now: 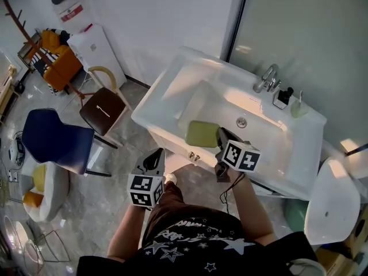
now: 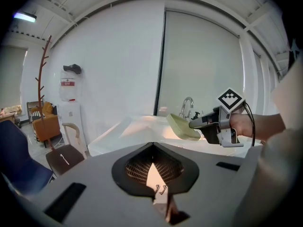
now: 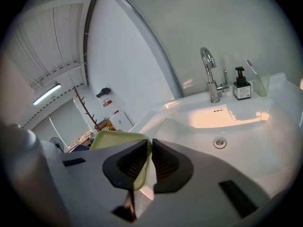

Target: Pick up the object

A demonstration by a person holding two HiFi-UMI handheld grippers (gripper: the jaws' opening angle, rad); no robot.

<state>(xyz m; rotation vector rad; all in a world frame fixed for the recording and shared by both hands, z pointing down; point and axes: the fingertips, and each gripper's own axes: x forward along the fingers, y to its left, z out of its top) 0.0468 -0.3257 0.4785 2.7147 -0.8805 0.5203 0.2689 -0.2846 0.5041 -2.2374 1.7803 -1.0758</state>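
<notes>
Pale green dish (image 1: 202, 133) hangs above the white sink (image 1: 164, 94), its rim pinched between the right gripper's (image 1: 221, 135) narrow jaws. The left gripper (image 1: 154, 158) hovers before the sink, jaws together, empty.

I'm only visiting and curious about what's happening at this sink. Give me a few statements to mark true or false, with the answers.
1. The right gripper pinches the rim of a pale green dish. True.
2. The dish lies flat on the bottom of the sink. False: it is held tilted in the air above the basin.
3. The left gripper grips the dish too. False: its jaws are together with nothing between them, away from the dish.
4. A faucet stands at the sink's back, with a dark bottle beside it. True.
</notes>
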